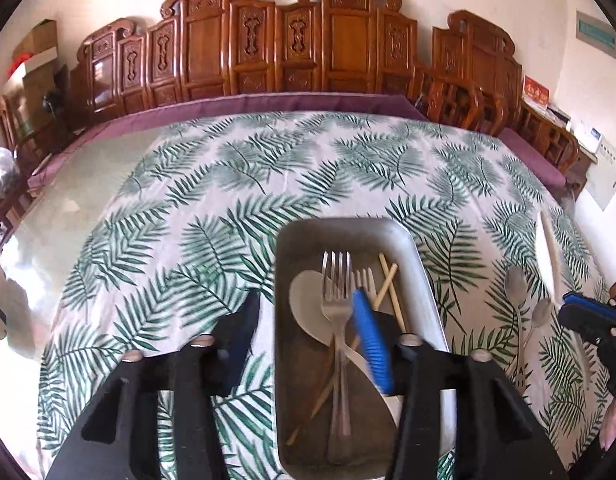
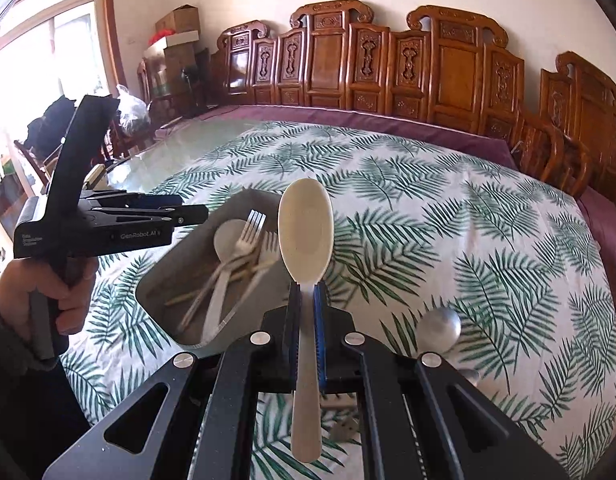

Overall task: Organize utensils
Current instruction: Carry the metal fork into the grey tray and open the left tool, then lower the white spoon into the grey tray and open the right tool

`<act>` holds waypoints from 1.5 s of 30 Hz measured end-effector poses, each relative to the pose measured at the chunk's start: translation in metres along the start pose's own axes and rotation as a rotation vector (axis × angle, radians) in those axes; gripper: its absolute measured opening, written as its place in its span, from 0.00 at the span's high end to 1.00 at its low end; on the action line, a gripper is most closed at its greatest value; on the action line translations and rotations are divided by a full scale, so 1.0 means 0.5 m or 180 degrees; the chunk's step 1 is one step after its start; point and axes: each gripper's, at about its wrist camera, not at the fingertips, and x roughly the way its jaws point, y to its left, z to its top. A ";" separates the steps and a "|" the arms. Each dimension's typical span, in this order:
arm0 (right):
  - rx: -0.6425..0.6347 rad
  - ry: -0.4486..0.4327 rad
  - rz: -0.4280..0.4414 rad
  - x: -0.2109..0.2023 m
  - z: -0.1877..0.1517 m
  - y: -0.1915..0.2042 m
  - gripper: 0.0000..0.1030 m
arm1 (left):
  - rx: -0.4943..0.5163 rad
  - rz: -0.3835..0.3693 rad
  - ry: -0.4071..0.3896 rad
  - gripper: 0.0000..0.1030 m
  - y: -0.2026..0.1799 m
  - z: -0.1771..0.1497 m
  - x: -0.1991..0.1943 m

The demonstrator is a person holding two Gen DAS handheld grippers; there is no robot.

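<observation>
Forks (image 1: 336, 280), chopsticks (image 1: 392, 292) in tray (image 1: 412, 248); spoons (image 1: 516, 284) right, on tablecloth (image 1: 227, 200).

On the side of the black body of the left tool (image 2: 107, 222), seen in the right wrist view, the white brand "GenRobot.AI" can be read. At the rear end of the same body there is a small white label of three short lines, too small to read. In the left wrist view, far right of the tool, a red sign (image 1: 536, 90) carries gold characters, too blurred to read.
</observation>
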 end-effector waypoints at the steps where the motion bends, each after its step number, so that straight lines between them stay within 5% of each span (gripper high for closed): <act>1: -0.0007 -0.0003 0.0006 0.002 0.005 0.005 0.92 | -0.0022 0.0007 -0.0038 0.41 0.007 0.003 -0.007; 4: 0.0006 -0.0024 0.0057 0.015 0.025 0.025 0.92 | -0.0071 0.0047 -0.0123 0.19 0.023 0.010 -0.020; 8: 0.0016 -0.0039 0.0120 0.035 0.047 0.047 0.92 | -0.0136 0.0063 -0.0184 0.10 0.052 0.015 -0.033; 18: 0.0272 -0.0030 0.0352 0.104 0.090 0.091 0.92 | -0.0353 0.0092 -0.0276 0.09 0.116 0.023 -0.058; 33: 0.0563 0.0366 0.0470 0.251 0.075 0.120 0.92 | -0.0463 0.0159 -0.0317 0.09 0.153 0.025 -0.070; 45: 0.0462 0.0358 0.0572 0.225 0.054 0.119 0.90 | -0.0396 0.0155 -0.0319 0.09 0.133 0.027 -0.067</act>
